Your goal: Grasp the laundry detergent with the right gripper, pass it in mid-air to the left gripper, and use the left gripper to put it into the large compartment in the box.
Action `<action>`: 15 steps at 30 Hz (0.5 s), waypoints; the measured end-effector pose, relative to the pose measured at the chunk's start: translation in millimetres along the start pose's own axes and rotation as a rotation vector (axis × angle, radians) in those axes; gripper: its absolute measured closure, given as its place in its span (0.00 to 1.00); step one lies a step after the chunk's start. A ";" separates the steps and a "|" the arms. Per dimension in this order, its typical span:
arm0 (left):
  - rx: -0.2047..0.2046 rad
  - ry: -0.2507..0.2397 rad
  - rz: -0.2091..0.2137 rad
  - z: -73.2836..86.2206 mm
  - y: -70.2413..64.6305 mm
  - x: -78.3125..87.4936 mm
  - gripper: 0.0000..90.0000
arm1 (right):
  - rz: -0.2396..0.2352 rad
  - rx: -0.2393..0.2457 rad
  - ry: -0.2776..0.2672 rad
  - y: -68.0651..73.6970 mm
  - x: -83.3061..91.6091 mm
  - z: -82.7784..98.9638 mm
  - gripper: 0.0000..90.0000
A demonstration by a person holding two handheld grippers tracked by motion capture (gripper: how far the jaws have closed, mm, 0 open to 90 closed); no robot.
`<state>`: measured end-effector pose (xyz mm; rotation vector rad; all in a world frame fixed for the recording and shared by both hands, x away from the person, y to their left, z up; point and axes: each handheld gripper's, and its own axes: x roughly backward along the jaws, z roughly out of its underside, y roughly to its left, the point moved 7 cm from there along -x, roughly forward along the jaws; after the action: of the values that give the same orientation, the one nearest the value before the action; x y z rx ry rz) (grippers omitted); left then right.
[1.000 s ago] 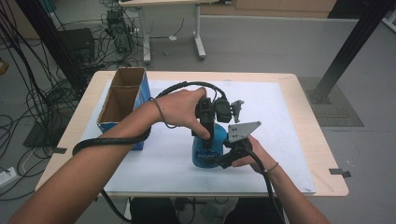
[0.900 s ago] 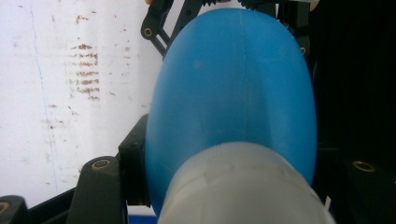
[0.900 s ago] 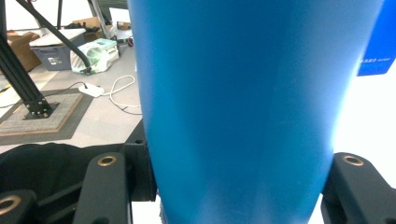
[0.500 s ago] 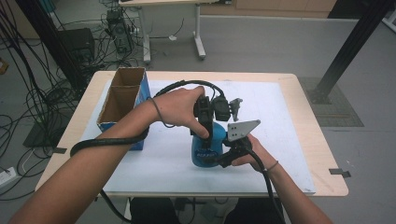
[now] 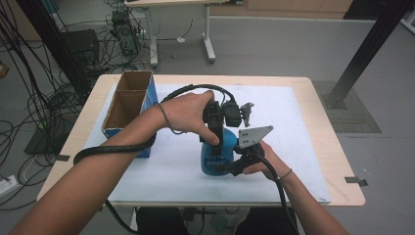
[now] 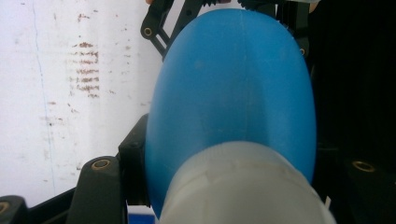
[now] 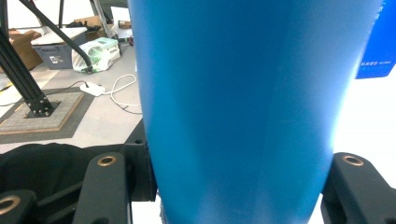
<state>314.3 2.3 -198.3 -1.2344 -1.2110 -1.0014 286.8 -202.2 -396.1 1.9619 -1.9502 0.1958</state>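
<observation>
Blue plastic bottle (image 5: 218,155), upright, centre of white mat (image 5: 303,161). Right gripper (image 5: 234,164) clamped on body; left gripper (image 5: 215,139) closed round white cap (image 6: 243,186). Probably cap-turning stage; cap still on. Open 2-compartment box (image 5: 128,105) far left.

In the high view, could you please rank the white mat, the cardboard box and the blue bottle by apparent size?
1. White mat, clearly largest.
2. Cardboard box.
3. Blue bottle, smallest, though both grippers partly hide it.

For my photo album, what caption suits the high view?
Two hand-held claws grip a blue bottle on a white-topped table, the left claw from above, the right claw from its side.
</observation>
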 end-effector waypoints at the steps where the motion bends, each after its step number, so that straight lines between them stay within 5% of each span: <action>1: -0.002 0.000 -0.002 0.0 -0.2 -0.1 0.42 | -0.001 -0.001 0.001 0.0 -0.1 0.0 0.46; 15: -0.002 -0.012 -0.004 0.3 -0.2 0.1 0.42 | -0.007 -0.002 -0.002 -1.2 -0.7 0.0 0.46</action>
<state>314.1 2.6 -198.3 -1.2419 -1.2223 -1.0000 288.0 -201.5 -396.6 1.9678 -1.9438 0.1902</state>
